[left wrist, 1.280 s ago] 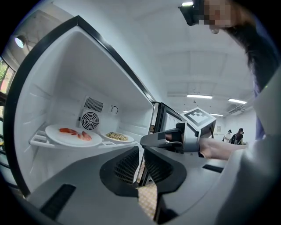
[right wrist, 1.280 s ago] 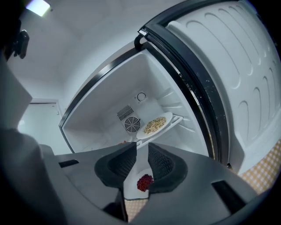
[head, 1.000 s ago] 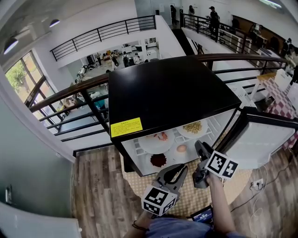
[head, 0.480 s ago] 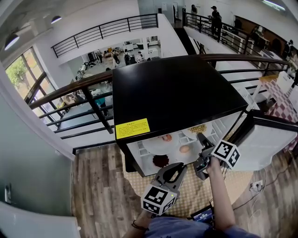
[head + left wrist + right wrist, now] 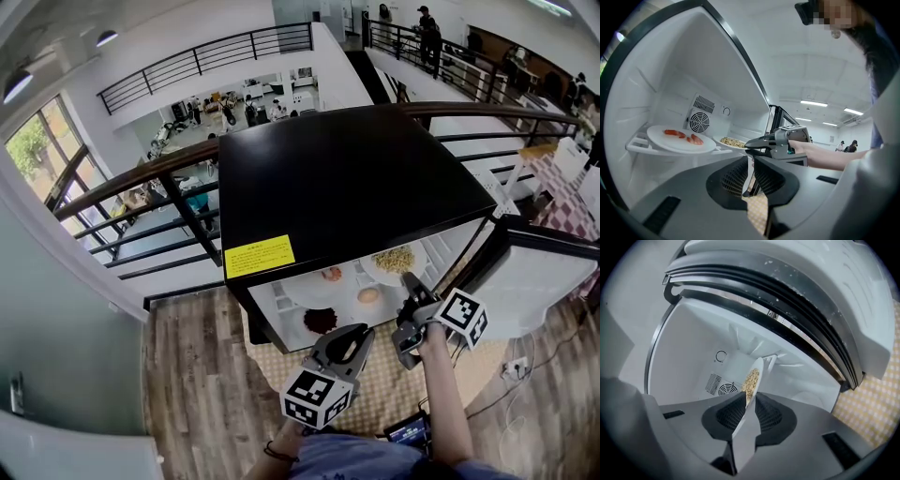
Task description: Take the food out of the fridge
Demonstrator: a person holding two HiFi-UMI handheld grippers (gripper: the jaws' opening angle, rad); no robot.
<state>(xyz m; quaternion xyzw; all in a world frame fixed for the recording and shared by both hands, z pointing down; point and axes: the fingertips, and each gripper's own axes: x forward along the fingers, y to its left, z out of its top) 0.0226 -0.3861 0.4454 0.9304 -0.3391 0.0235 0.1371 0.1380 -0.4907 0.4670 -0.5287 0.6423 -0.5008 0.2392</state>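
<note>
The black mini fridge [image 5: 347, 178] stands open with several white plates on its shelves. A plate of pale grains [image 5: 394, 260] sits on the upper shelf at the right. My right gripper [image 5: 410, 281] reaches to it, and its jaws are closing. In the right gripper view the plate of grains [image 5: 752, 380] appears edge-on, its rim pinched between the right gripper's [image 5: 749, 401] pads. My left gripper [image 5: 352, 336] hangs shut and empty in front of the fridge. In the left gripper view the left gripper [image 5: 751, 161] faces the plate of red pieces [image 5: 679, 138] and the plate of grains [image 5: 733, 142].
The fridge door [image 5: 539, 281] stands open at the right. A plate with a round bun [image 5: 368, 297] and dark red food [image 5: 320, 321] lie on the lower shelf. A checked mat [image 5: 375, 394] covers the wooden floor before the fridge. Railings run behind it.
My right gripper has rolled and its jaws have closed from wide open onto the rim of the plate of grains. The left gripper has stayed in place, shut.
</note>
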